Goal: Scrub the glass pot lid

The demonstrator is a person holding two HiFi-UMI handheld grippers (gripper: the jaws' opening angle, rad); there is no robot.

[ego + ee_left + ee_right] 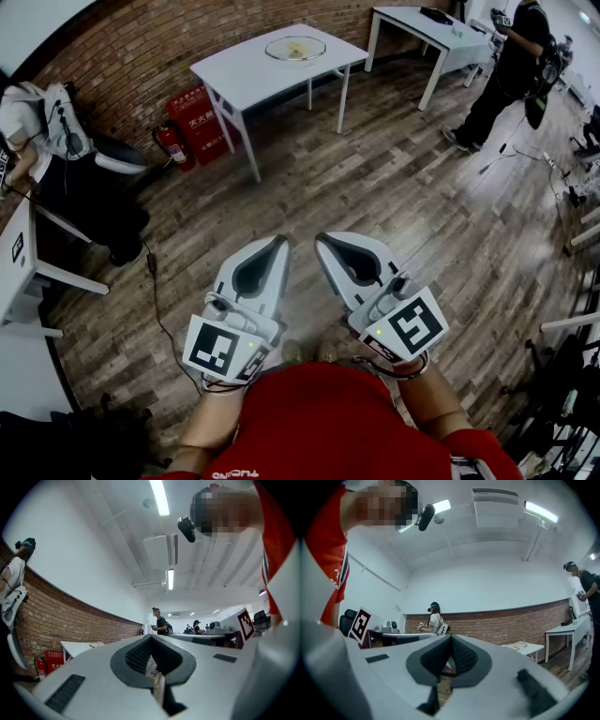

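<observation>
- Holding jaws pressed together with nothing between them: left gripper (277,244) and right gripper (324,240), side by side near the person's chest.
- Glass pot lid (295,47) lies on the white table (239,73), twelve o'clock of both grippers, well apart.

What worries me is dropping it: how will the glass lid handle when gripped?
The lid looks like clear glass, so probably stiff, slippery and breakable if dropped. It lies flat on the table, so a push would likely slide it, not tip it. Its round rim might roll if stood on edge.
</observation>
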